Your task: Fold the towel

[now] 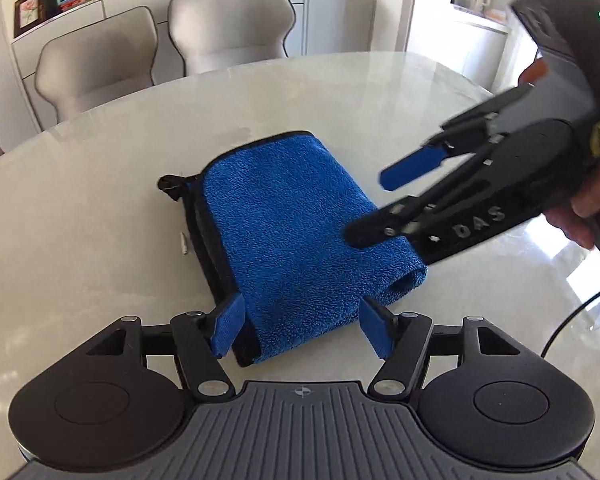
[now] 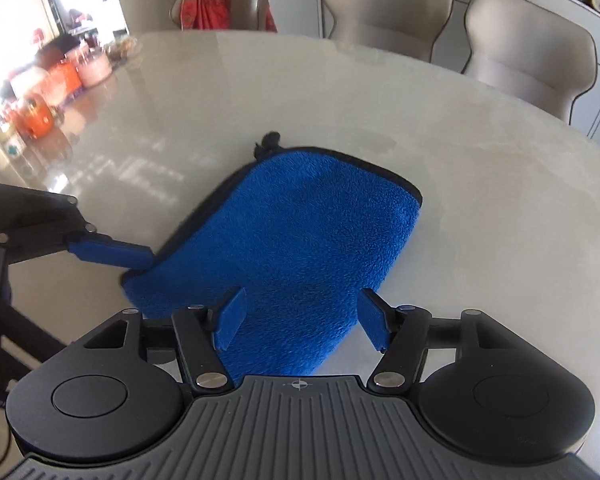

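Left wrist view: low over table, close behind own open fingers, facing forward across folded blue towel toward two chairs and shelf wall. Right gripper enters from right.

Right wrist view: similarly low and near, looking across towel from other side — same chairs at upper right, left gripper's finger at left edge.

Shared: towel, tabletop, chairs.

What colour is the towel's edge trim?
Black, around the blue towel; clearest in the left wrist view.
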Available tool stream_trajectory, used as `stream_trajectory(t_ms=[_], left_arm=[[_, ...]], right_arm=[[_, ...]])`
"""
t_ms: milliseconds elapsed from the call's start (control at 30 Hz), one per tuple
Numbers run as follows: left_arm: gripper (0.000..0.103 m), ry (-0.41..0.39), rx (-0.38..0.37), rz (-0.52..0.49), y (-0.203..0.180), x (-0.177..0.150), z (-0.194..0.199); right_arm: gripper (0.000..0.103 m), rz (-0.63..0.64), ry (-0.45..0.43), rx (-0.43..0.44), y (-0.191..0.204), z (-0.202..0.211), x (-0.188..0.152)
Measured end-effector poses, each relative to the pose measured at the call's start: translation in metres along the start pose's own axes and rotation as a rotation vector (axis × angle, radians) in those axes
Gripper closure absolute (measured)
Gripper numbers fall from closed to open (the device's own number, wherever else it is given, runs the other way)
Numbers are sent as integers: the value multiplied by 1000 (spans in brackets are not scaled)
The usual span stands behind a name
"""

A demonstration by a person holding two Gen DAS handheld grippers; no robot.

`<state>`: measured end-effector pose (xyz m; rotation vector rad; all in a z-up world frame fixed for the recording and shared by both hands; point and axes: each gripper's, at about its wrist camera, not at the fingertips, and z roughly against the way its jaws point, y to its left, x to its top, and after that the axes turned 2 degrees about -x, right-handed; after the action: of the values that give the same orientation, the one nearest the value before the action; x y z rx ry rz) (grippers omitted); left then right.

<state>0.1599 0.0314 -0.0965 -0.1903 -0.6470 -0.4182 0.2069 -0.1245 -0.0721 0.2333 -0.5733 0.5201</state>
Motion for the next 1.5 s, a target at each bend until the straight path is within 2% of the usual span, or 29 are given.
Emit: stream_trajectory(t_ms=[100, 267, 333, 400, 467, 600, 667, 767, 967, 1167, 1300, 1500], left_arm=[[36, -3, 17, 20, -2, -3, 8], [35, -9, 67, 70, -10, -8, 27], [31, -4, 89, 109, -12, -10, 34], [27, 1, 112, 147, -15, -12, 41], [27, 7, 134, 186, -17, -14, 48], [24, -5, 200, 170, -32, -21, 69], [22, -11, 220, 182, -36, -24, 78], [21, -30, 224, 217, -39, -29, 94], [18, -59, 248, 250, -47, -40, 127], [15, -97, 234, 288, -52, -46, 153], [12, -112, 251, 283, -54, -49, 166], [10, -157, 225, 318, -50, -55, 181]], right_arm=[[34, -12, -7, -7, 8, 12, -8], [31, -107, -17, -23, 15, 31, -27], [26, -165, -30, -38, 18, 42, -35], [15, -208, -34, -65, 22, 50, -41], [11, -243, -40, -95, 29, 64, -48], [2, -242, -59, -170, 42, 83, -57], [2, -262, -59, -242, 49, 94, -61], [1, -300, -56, -275, 56, 104, -65], [1, -321, -120, -339, 74, 131, -76], [1, -333, -150, -421, 93, 150, -86], [1, -376, -153, -447, 98, 155, -95], [1, -399, -144, -468, 105, 158, -106]])
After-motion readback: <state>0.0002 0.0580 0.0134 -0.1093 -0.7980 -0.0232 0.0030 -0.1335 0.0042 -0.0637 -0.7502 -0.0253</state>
